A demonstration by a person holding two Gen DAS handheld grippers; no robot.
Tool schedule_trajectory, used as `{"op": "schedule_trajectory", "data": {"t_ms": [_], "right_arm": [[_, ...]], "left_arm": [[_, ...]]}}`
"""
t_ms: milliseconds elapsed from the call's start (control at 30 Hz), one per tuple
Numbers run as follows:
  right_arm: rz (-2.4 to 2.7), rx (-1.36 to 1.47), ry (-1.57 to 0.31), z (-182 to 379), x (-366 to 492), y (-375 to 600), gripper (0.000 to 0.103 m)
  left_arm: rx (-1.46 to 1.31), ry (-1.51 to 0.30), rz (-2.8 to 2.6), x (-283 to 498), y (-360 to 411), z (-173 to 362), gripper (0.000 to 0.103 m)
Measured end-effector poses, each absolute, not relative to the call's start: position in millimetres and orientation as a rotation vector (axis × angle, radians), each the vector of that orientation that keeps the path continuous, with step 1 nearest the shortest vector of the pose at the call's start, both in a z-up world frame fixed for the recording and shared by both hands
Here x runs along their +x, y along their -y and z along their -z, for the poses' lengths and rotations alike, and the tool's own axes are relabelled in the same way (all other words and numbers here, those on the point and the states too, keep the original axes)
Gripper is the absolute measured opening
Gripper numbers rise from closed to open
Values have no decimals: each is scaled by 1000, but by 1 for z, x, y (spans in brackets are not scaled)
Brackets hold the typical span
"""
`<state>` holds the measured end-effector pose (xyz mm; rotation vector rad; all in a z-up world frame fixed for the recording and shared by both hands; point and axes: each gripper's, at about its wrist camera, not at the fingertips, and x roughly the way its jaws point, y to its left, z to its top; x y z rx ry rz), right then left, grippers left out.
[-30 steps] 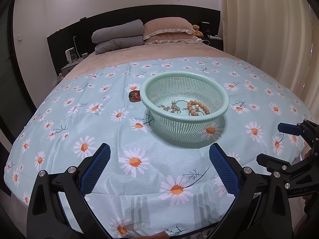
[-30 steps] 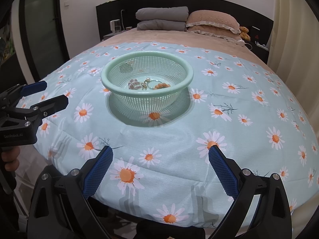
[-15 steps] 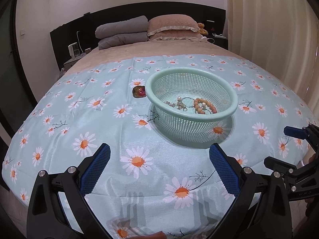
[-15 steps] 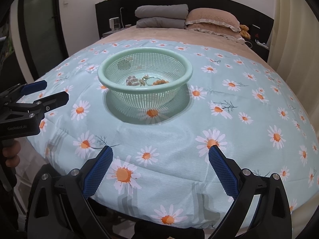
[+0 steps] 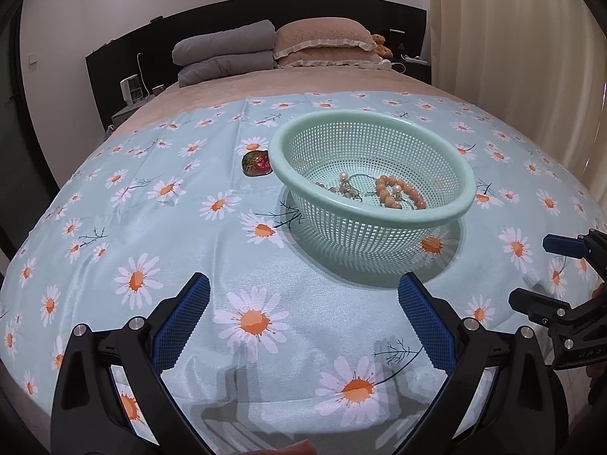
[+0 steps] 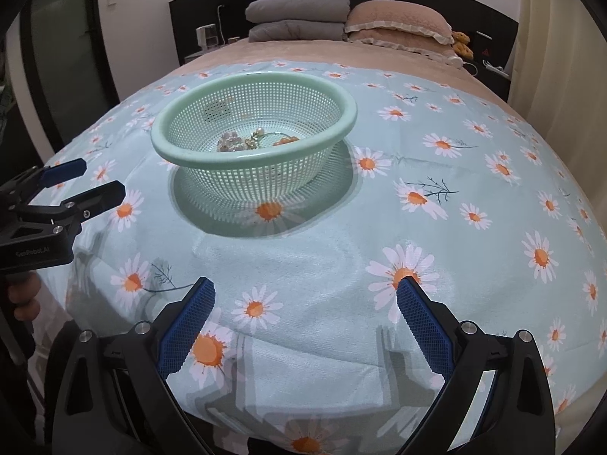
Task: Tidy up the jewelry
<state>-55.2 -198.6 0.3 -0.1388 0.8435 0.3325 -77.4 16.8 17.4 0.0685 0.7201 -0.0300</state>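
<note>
A mint green mesh basket (image 5: 461, 210) stands on the daisy-print cloth (image 5: 159, 235). Inside lie an orange bead bracelet (image 5: 398, 193) and a tangle of pearl and gold pieces (image 5: 345, 187). The basket also shows in the right wrist view (image 6: 189, 151), with the jewelry (image 6: 242, 142) inside. A small dark red and green brooch-like piece (image 5: 257, 163) lies on the cloth just left of the basket. My left gripper (image 5: 303, 322) is open and empty, short of the basket. My right gripper (image 6: 305, 322) is open and empty, nearer the bed's front edge. Each gripper appears at the other's view edge.
The cloth covers the foot of a bed. Grey folded bedding (image 5: 224, 57) and a tan pillow (image 5: 322, 41) lie at the headboard. A curtain (image 5: 512, 38) hangs at the right. A nightstand with a small device (image 5: 131, 91) is at the left.
Both grippers have moved forward and closer to the basket, which now looks larger. Jaws stay open. Nothing was picked up.
</note>
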Motion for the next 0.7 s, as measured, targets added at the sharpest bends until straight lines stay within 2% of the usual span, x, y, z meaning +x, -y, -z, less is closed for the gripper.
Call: {"op": "schedule_trajectory", "data": {"t_ms": [200,700], "right_arm": [[-334,-129,-835,6,-46,197,93],[-303,-60,-736,12,-25,206,93]], "left_arm": [[58,-721,49,-65,-20,-8,97],[67,-574,-3,-52,-27,2,97]]}}
